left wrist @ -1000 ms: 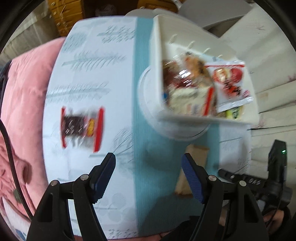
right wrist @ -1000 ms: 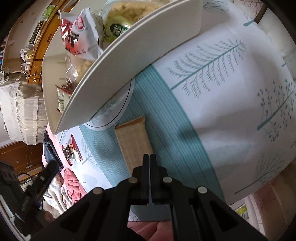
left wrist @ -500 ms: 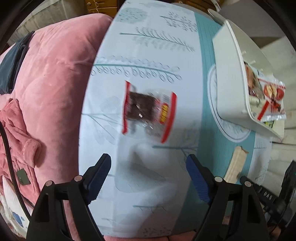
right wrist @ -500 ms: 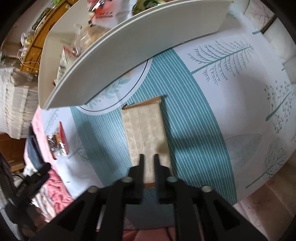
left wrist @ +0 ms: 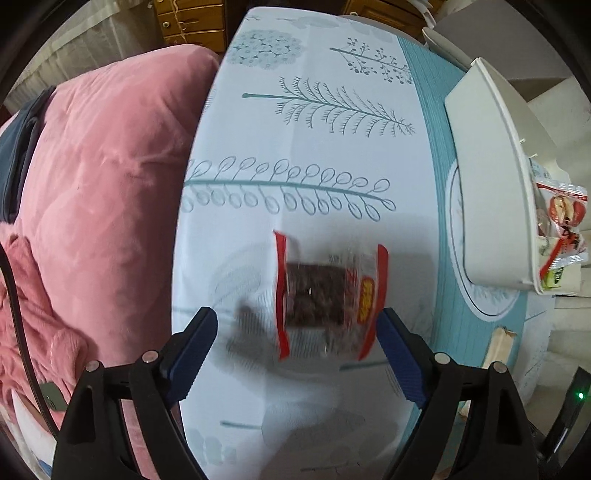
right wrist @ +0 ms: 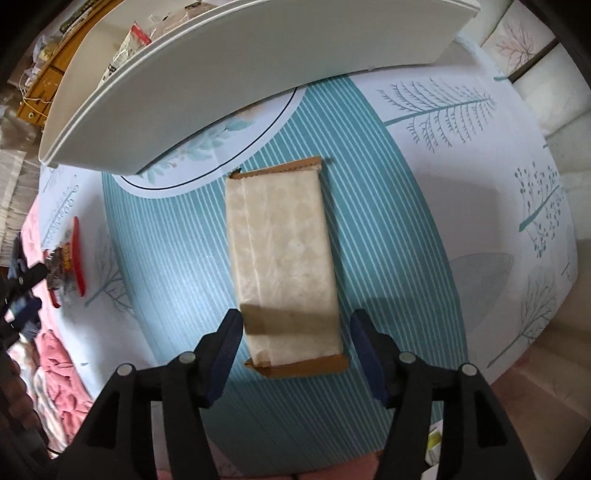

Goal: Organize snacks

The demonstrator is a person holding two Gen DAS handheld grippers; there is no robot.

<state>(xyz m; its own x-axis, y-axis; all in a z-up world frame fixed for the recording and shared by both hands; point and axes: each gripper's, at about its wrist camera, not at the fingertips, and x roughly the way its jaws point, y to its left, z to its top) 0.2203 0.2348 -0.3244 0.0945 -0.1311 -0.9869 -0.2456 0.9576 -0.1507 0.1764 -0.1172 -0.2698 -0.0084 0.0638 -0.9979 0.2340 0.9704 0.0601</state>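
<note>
I counted two loose snacks on the tabletop: one red-edged packet with dark contents, and one pale packet with brown ends. Several more sat in the single white tray – I could not count those.

My left gripper pointed down at the red-edged packet, its fingers spread and widening, the packet between them with its right edge just beside the right finger; the blur hid any contact. My right gripper hung over the near end of the pale packet, fingers released, just opening from a clench, one either side without pressing.

The tabletop wore a white cloth printed with trees and a teal striped band – the pale packet lay on that band, just beside the tray. A pink cushion sat against the tabletop's edge, with wooden drawers beyond.
</note>
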